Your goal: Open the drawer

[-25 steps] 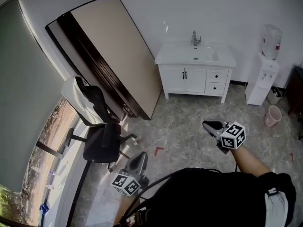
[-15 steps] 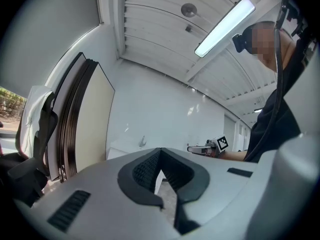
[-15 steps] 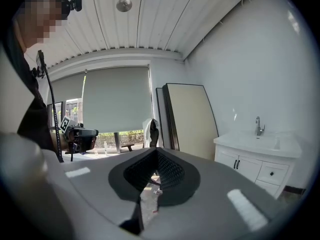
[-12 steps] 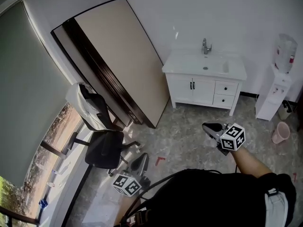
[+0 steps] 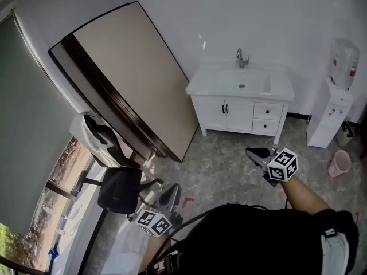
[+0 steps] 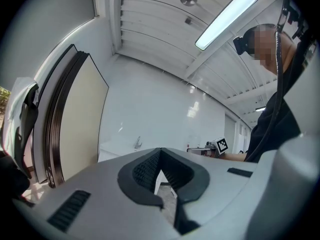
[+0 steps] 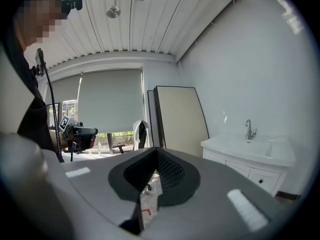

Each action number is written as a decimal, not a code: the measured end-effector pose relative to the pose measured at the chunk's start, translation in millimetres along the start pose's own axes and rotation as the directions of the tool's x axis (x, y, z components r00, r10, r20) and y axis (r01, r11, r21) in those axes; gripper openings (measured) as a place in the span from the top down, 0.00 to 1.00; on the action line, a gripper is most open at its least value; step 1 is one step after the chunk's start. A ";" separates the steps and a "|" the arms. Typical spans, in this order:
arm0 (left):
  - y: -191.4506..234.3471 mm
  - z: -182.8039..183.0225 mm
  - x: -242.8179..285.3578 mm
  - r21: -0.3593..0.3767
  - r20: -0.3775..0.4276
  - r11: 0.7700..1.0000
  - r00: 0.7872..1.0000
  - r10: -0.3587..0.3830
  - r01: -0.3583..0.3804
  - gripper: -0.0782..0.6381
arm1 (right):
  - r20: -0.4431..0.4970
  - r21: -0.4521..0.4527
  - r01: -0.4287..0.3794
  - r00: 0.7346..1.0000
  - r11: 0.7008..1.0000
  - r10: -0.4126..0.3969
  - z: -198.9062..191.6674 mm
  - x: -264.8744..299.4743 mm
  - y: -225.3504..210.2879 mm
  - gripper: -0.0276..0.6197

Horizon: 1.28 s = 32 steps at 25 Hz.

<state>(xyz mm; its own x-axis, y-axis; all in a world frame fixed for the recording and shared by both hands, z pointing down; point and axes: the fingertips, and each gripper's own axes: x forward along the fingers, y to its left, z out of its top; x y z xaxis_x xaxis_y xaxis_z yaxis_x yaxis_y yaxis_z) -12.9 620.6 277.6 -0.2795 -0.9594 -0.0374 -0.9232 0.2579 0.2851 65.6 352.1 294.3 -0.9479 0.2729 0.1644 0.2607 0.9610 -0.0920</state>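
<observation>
Head view: speckled floor (image 5: 223, 159); white vanity (image 5: 229, 112)

Handle of left tool (image 5: 171, 191) hidden by torso (image 5: 252, 239); upper drawer (image 5: 268, 112) knob too small to make out

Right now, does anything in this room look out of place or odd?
Yes: a large beige panel stands on edge against the wall beside the vanity, like stored furniture. The vanity's drawers look shut.

The upper drawer (image 5: 268, 112) and lower drawer (image 5: 265, 126) are white with dark knobs. Both sit shut, stacked at the right of the vanity (image 5: 221, 112) front.
</observation>
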 end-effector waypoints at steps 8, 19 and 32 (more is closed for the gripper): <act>13.3 -4.8 48.2 -0.011 -0.027 0.999 0.998 -0.052 0.052 0.89 | -0.006 0.031 0.062 0.998 0.998 -0.061 -8.2 -2.1 -41.9 0.96; 86.1 17.8 85.4 -0.029 -0.034 0.982 0.982 -0.188 0.187 0.89 | -0.014 0.022 0.192 0.981 0.981 -0.192 12.7 41.5 -52.6 0.96; 215.3 63.2 76.4 -0.010 -0.061 0.965 0.963 -0.261 0.261 0.89 | 0.002 0.029 0.272 0.962 0.962 -0.272 40.3 157.9 -29.1 0.96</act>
<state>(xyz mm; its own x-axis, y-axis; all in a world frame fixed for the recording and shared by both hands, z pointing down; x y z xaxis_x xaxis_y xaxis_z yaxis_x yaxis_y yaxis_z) -249.6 610.0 275.6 -0.0124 -0.9986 -0.0516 -0.9614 -0.0022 0.2753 -99.0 365.4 283.4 -0.9835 0.0008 0.1809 -0.0125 0.9973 -0.0725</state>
